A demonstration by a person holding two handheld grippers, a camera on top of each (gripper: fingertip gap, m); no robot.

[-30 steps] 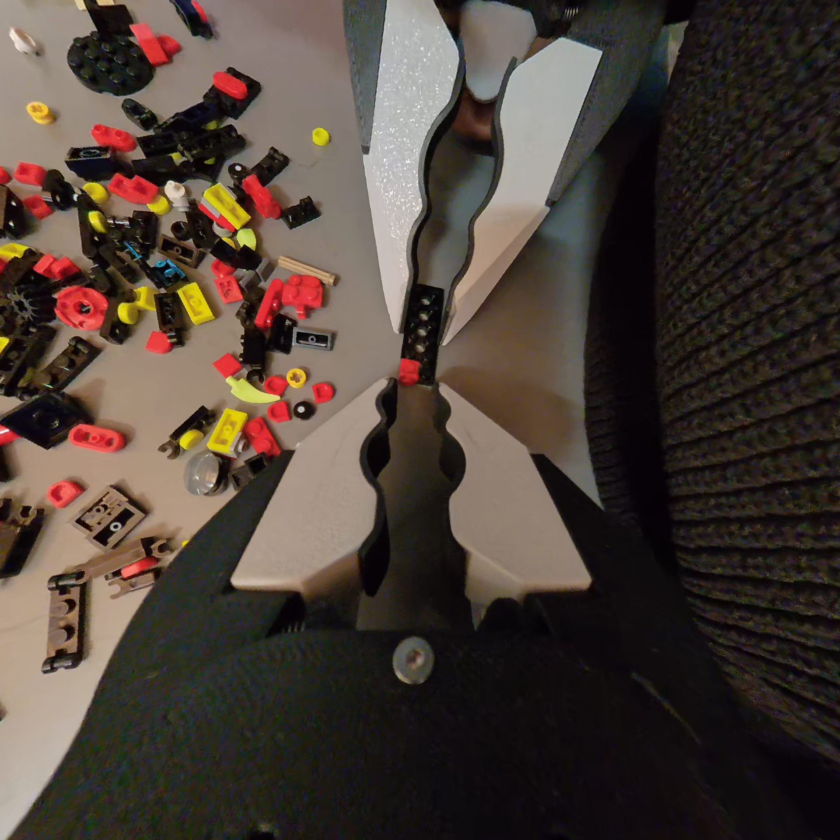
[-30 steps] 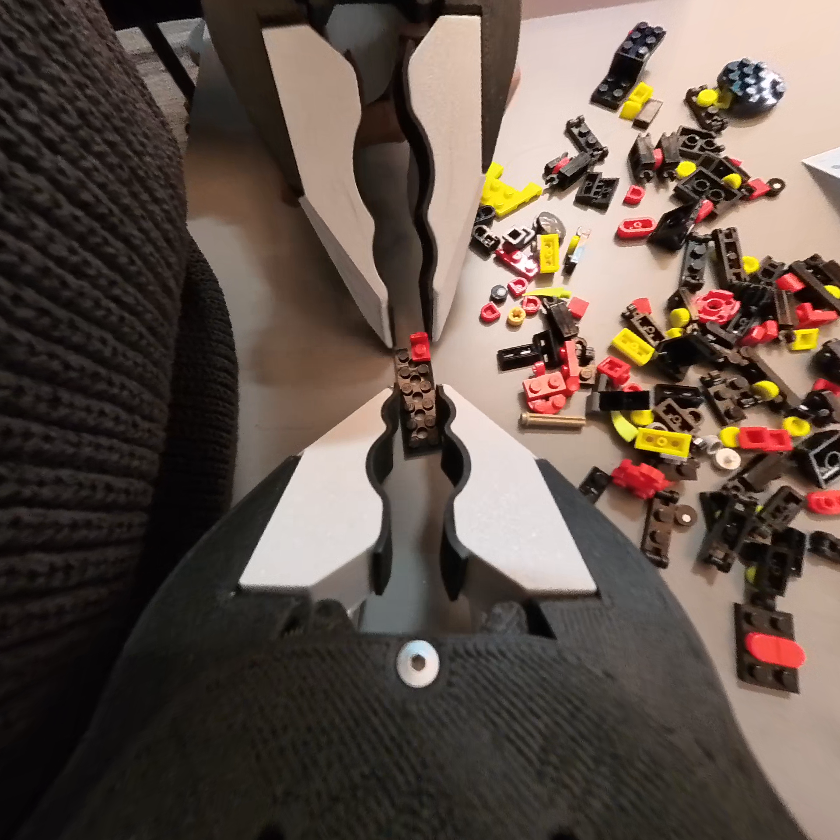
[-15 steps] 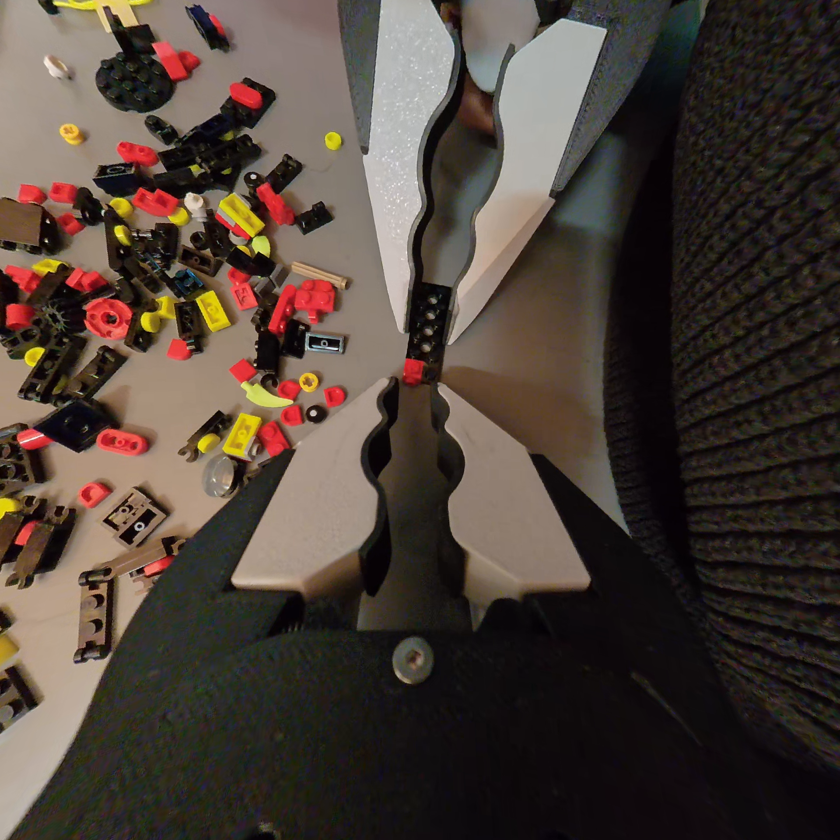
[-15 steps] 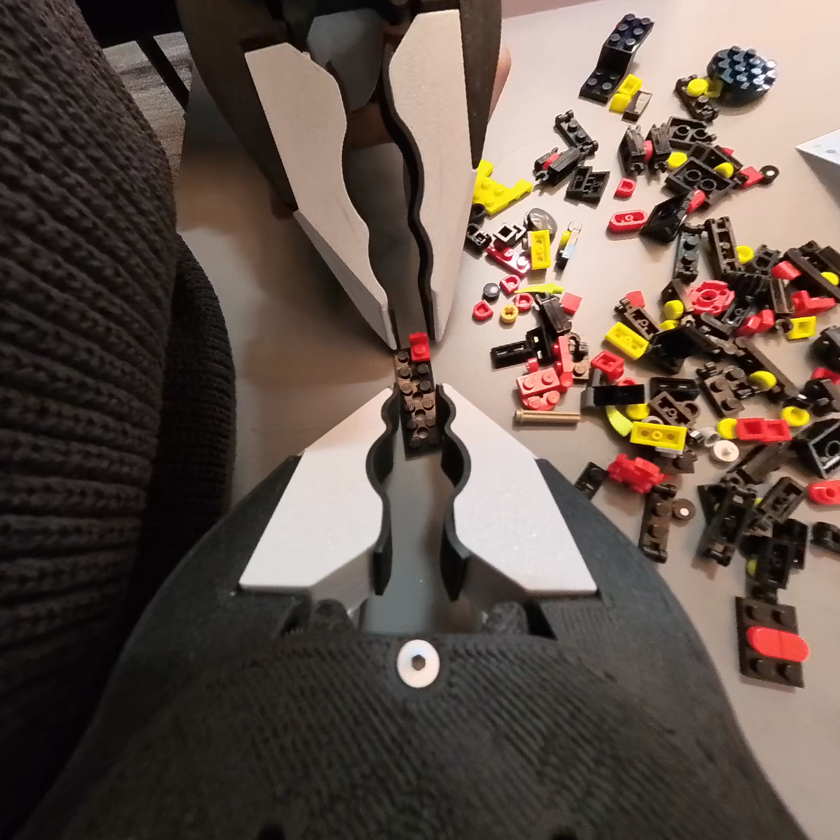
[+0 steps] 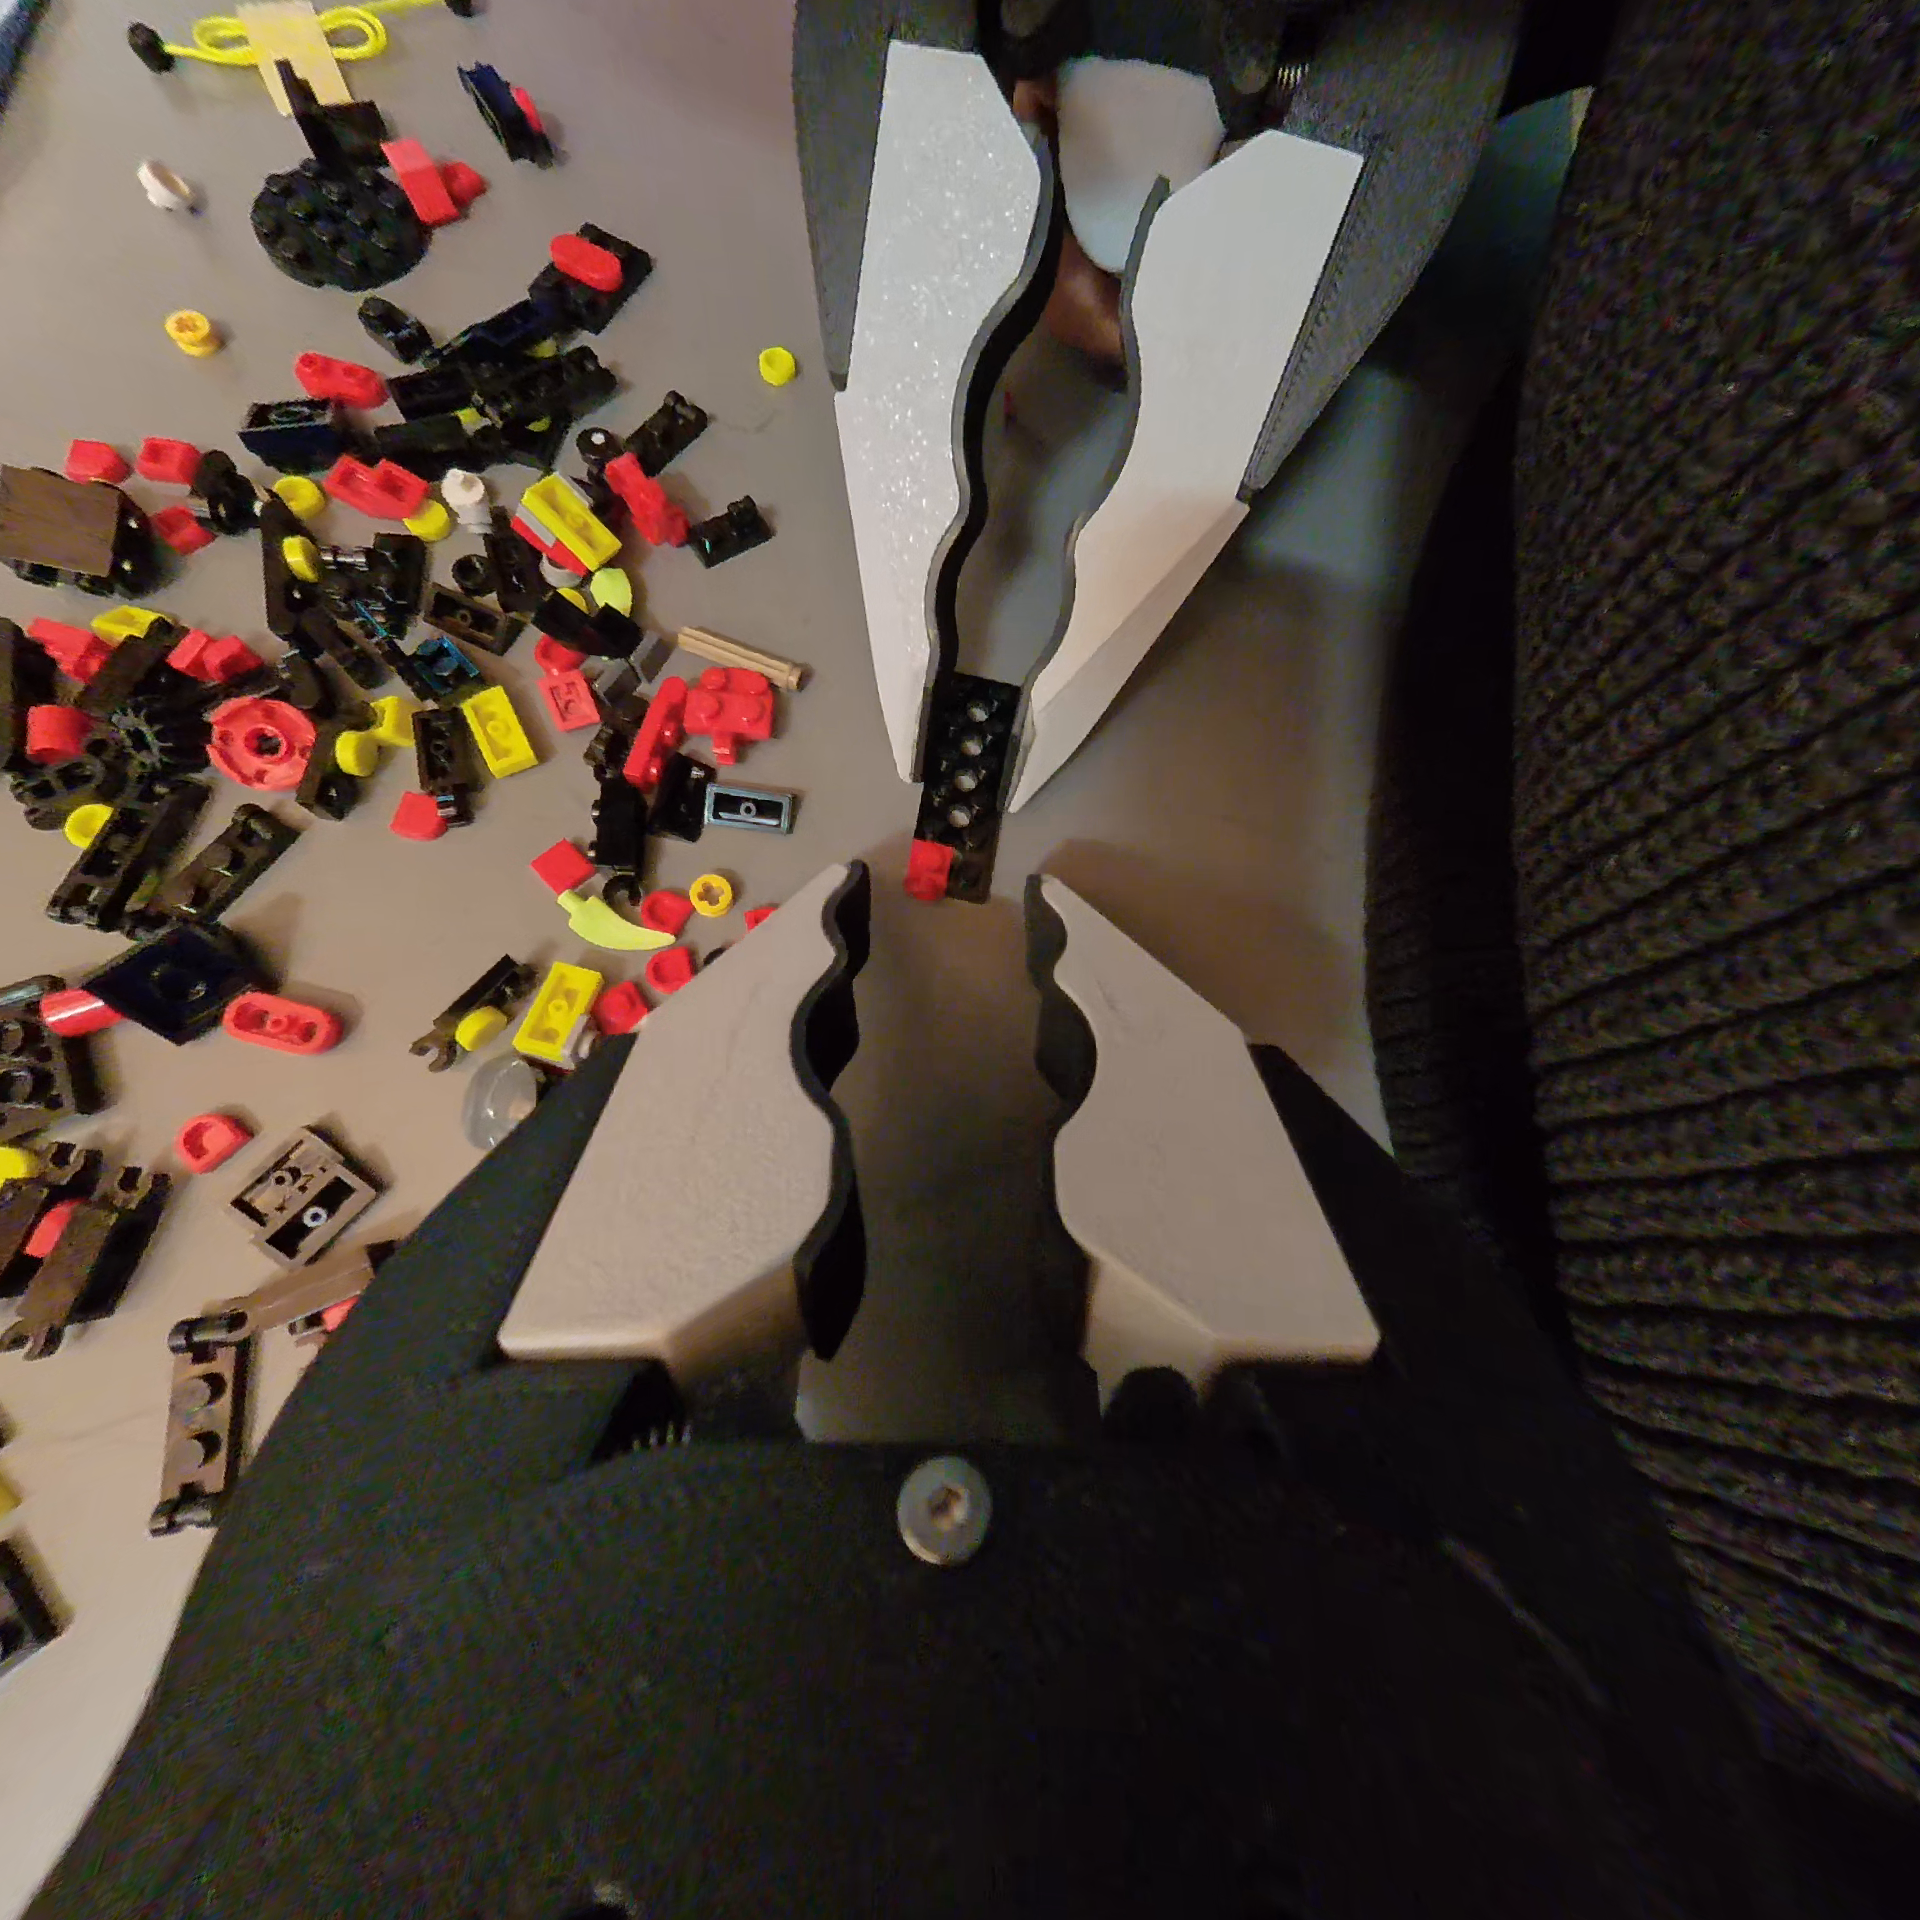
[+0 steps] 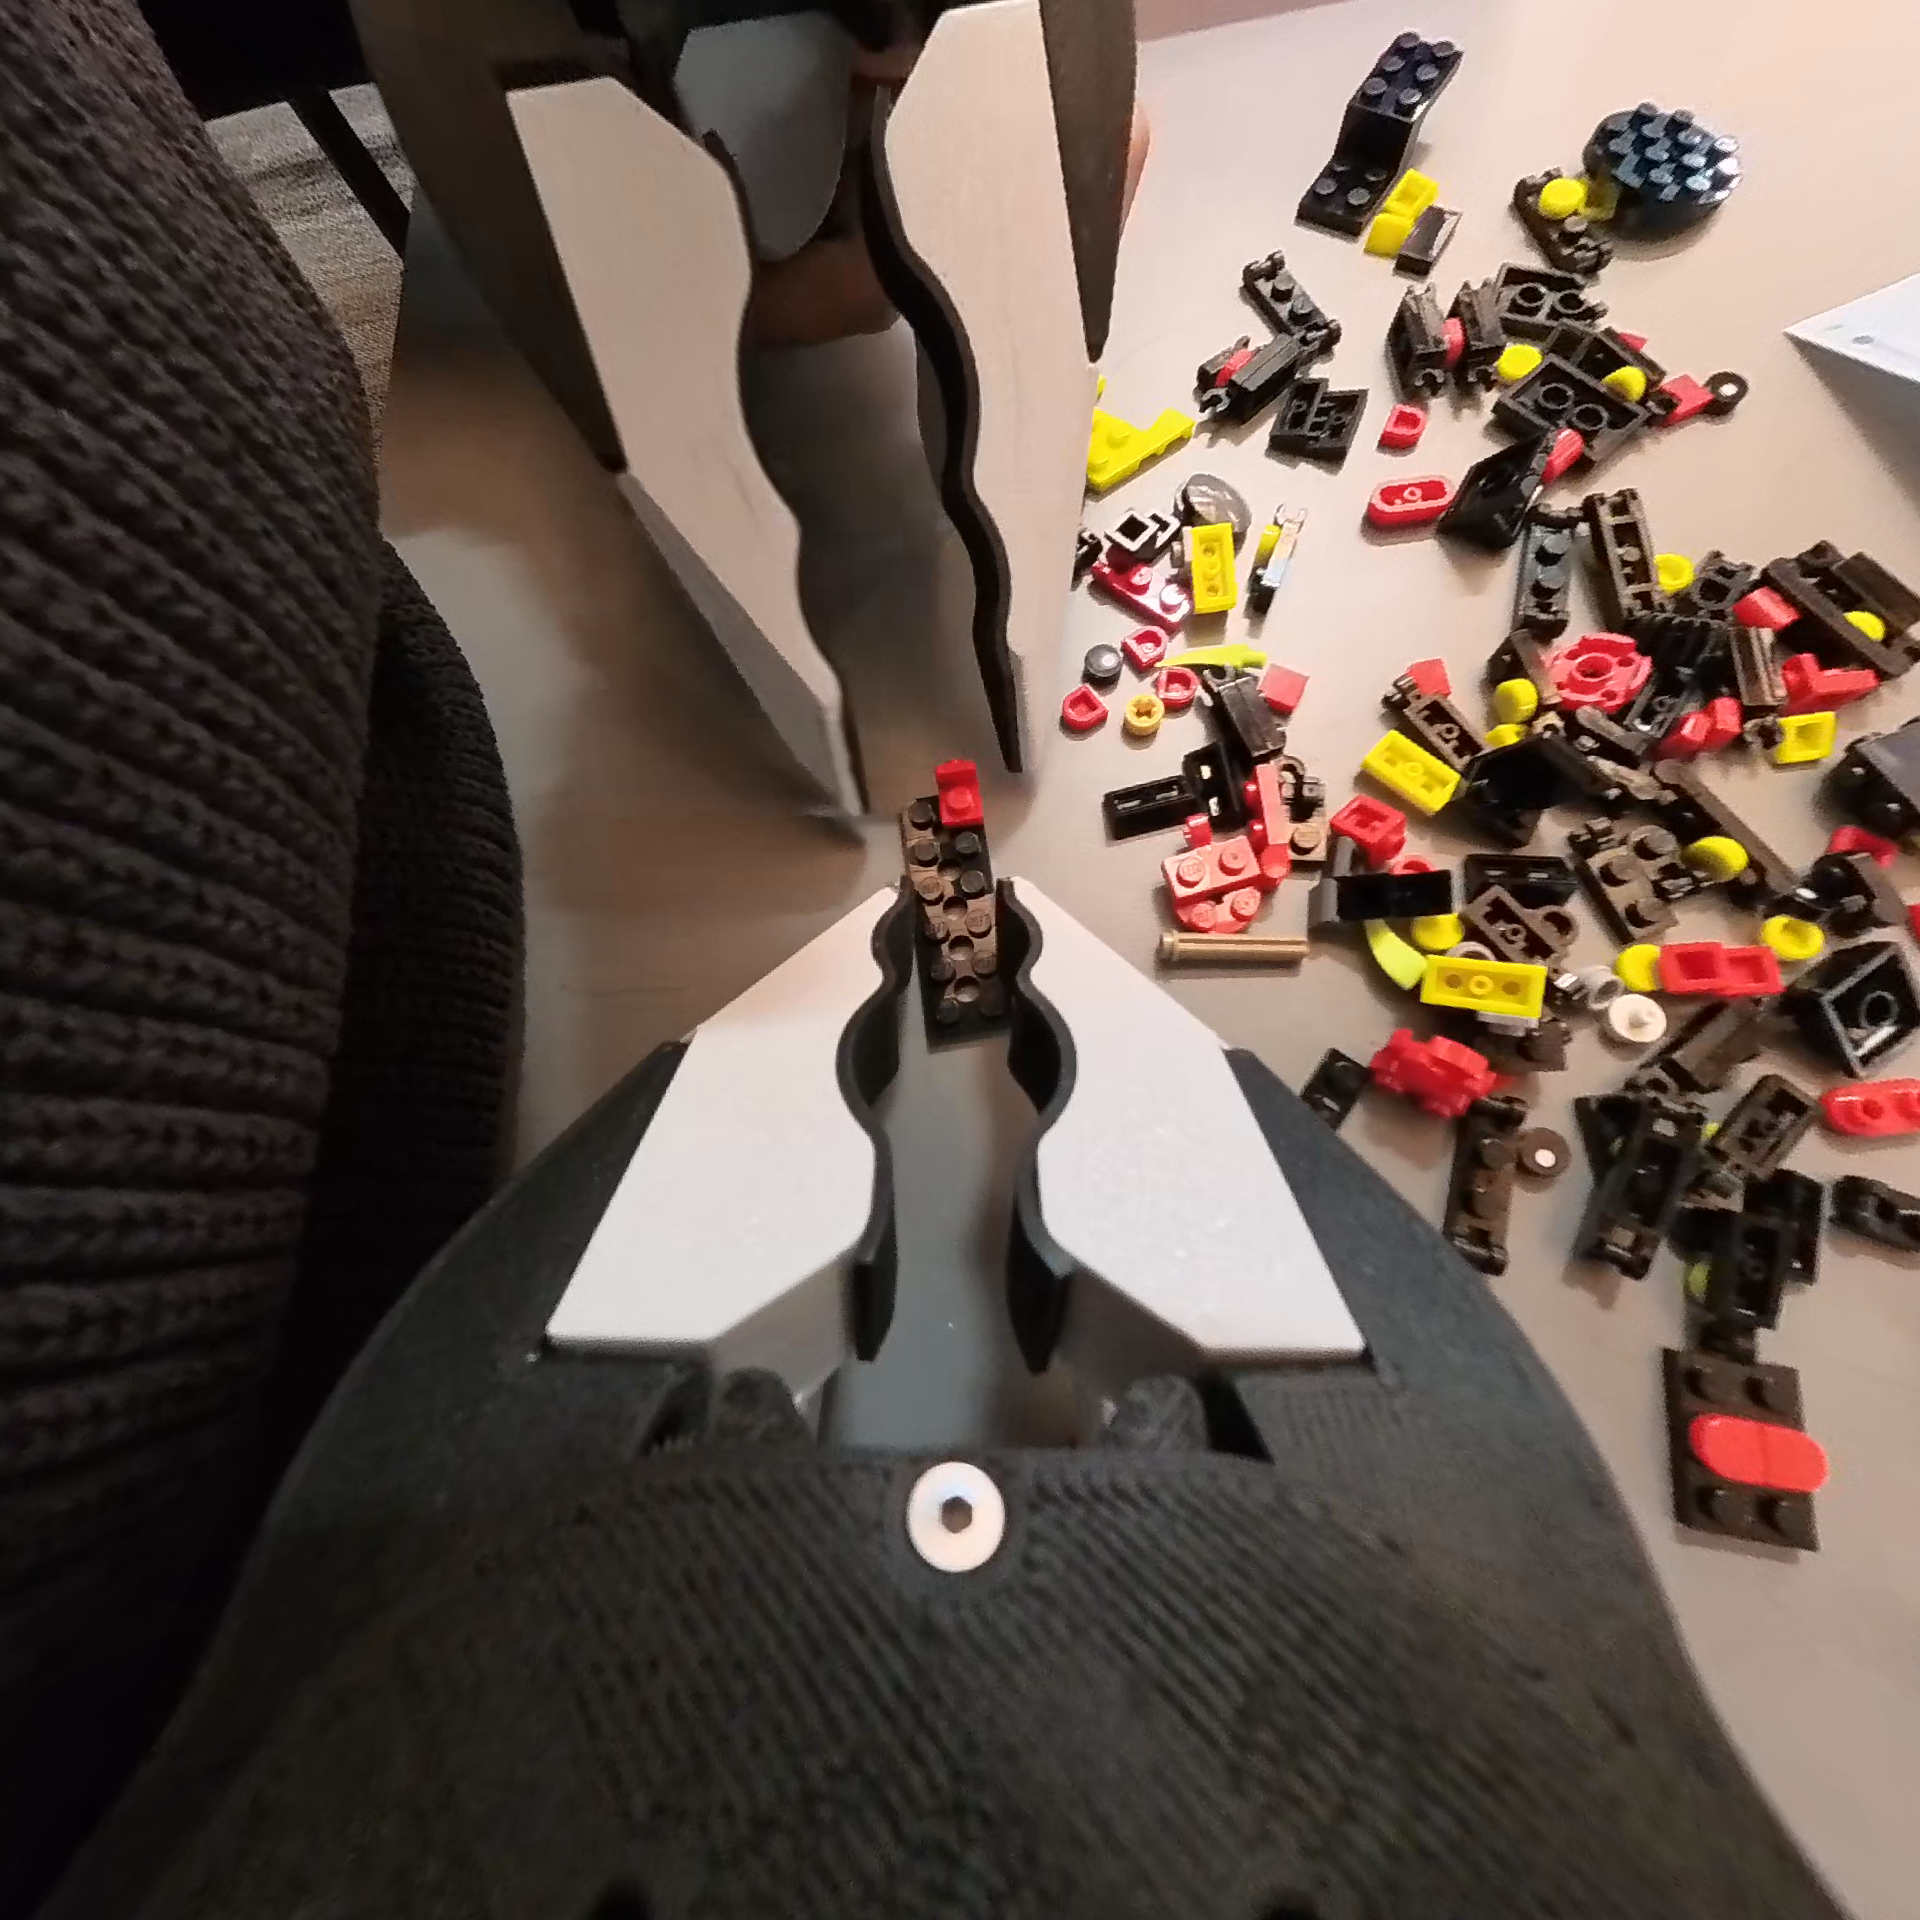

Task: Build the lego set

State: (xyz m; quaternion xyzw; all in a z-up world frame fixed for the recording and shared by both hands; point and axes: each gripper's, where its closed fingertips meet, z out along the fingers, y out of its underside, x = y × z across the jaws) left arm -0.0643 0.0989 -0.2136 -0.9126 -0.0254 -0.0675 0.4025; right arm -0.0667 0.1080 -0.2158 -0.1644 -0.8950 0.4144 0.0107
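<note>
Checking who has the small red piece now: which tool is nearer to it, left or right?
Right. The right tool is shut on the black plate that carries the red piece at its far end. The left tool is open, just short of it, not touching.

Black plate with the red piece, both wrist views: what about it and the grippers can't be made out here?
- Black plate: its near end sits between the right gripper fingers in the right view, so its full length is hidden.
- Red piece: too small in either view to tell whether it is fully pressed on.
- Left gripper: its top is cut off in the right view.
- Loose pieces: cut off at the left view's left edge.
</note>
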